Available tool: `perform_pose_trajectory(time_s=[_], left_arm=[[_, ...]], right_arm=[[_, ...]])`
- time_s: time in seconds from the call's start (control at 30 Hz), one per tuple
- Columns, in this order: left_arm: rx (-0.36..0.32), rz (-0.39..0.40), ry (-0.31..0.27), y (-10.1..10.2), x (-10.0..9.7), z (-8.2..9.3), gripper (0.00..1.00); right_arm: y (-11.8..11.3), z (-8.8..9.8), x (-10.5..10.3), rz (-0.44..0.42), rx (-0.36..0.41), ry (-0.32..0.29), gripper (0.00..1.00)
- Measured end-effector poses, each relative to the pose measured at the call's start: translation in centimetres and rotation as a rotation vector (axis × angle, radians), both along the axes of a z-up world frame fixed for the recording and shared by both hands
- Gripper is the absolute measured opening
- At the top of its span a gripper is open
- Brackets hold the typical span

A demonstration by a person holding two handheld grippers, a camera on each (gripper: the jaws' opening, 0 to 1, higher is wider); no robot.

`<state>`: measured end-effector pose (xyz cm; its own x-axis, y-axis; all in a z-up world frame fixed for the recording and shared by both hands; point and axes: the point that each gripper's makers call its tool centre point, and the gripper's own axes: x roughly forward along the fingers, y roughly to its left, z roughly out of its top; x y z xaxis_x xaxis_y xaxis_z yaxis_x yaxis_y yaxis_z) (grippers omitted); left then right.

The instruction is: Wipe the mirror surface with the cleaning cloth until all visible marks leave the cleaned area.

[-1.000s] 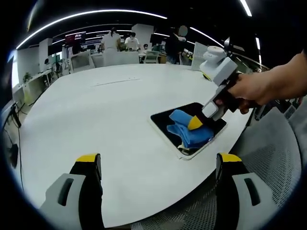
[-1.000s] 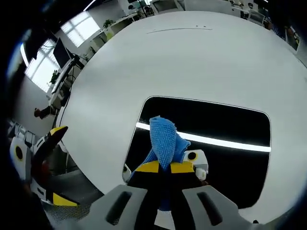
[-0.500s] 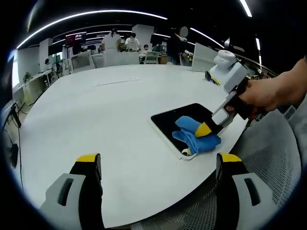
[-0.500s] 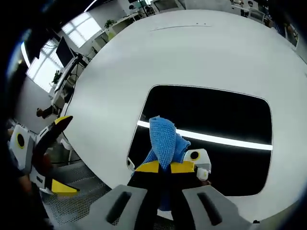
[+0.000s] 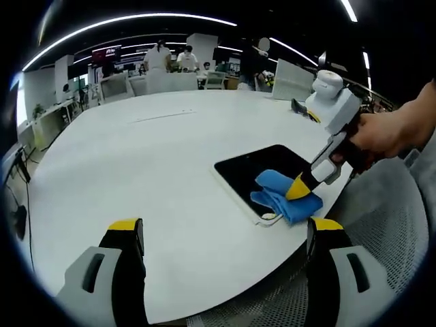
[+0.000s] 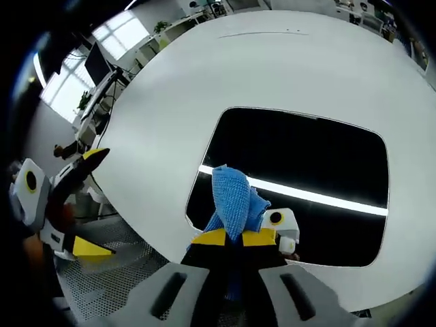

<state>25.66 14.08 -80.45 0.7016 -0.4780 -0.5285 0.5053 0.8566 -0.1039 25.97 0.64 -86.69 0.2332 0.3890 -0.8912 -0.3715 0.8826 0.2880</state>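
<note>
The right gripper has its fingers closed on the cloth, which presses on the mirror at its corner nearest the surface edge. No marks show on the dark glass, so wiping seems well along, though small smears cannot be ruled out. The left gripper hangs with fingers spread and empty, well apart. The mirror lies just beside the surface edge; open room stretches toward 12 o'clock in the right gripper view.
</note>
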Motion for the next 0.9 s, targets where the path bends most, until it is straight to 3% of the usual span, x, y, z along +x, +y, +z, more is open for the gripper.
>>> perform_pose_trajectory(time_s=[0.9], left_arm=[[-0.007,0.006,-0.013,0.03,0.13,0.27,0.99]], right_arm=[[-0.86,0.07,-0.42,0.011,0.015,0.016,0.0]])
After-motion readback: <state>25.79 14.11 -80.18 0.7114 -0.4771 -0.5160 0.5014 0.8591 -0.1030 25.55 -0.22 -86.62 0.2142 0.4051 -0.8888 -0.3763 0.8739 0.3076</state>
